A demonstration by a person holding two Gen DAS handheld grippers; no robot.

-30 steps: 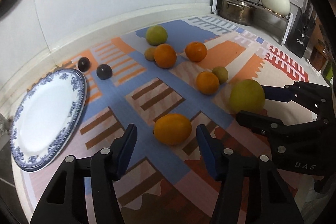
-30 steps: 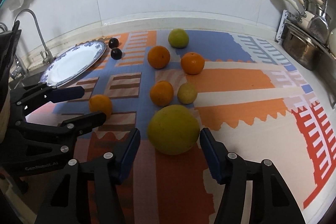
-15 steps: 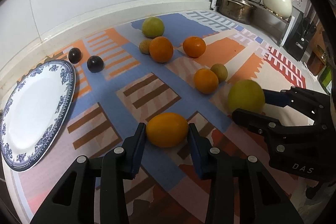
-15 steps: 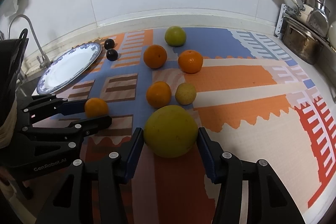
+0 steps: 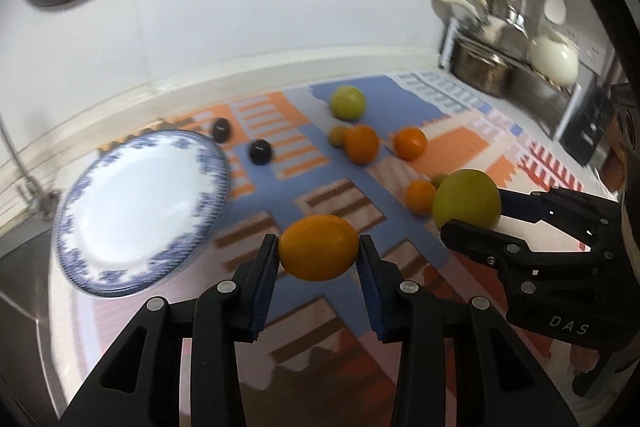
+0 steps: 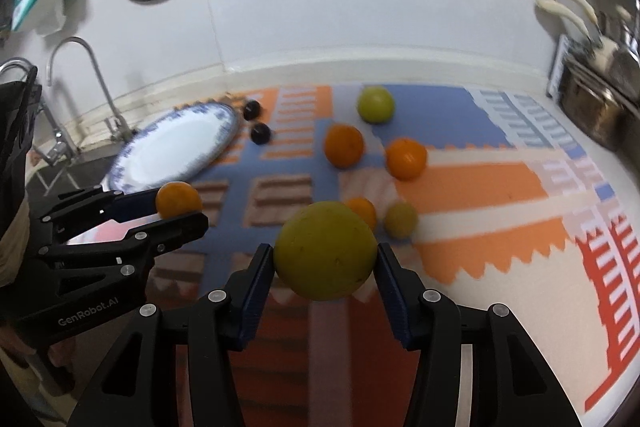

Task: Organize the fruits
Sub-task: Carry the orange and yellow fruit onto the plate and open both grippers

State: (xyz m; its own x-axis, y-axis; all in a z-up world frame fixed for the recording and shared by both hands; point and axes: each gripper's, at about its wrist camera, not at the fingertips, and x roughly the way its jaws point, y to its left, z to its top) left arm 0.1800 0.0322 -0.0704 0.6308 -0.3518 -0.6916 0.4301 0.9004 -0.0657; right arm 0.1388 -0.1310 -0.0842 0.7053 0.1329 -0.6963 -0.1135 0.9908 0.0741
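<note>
My left gripper (image 5: 318,251) is shut on an orange (image 5: 319,247) and holds it above the patterned mat; it also shows in the right wrist view (image 6: 179,199). My right gripper (image 6: 325,259) is shut on a large yellow-green fruit (image 6: 325,250), lifted off the mat; it also shows in the left wrist view (image 5: 467,203). A blue-rimmed white plate (image 5: 140,205) lies at the left, empty. Three oranges (image 6: 343,145), a green fruit (image 6: 375,104), a small yellow-green fruit (image 6: 401,219) and two dark plums (image 6: 260,133) lie on the mat.
A sink with a faucet (image 6: 92,83) is at the far left beyond the plate. A dish rack with pots (image 5: 516,63) stands at the back right. A white backsplash wall (image 6: 360,15) runs along the back.
Both grippers closed on their fruits and lifted them off the mat. Both views have tilted upward and are blurred by motion.
</note>
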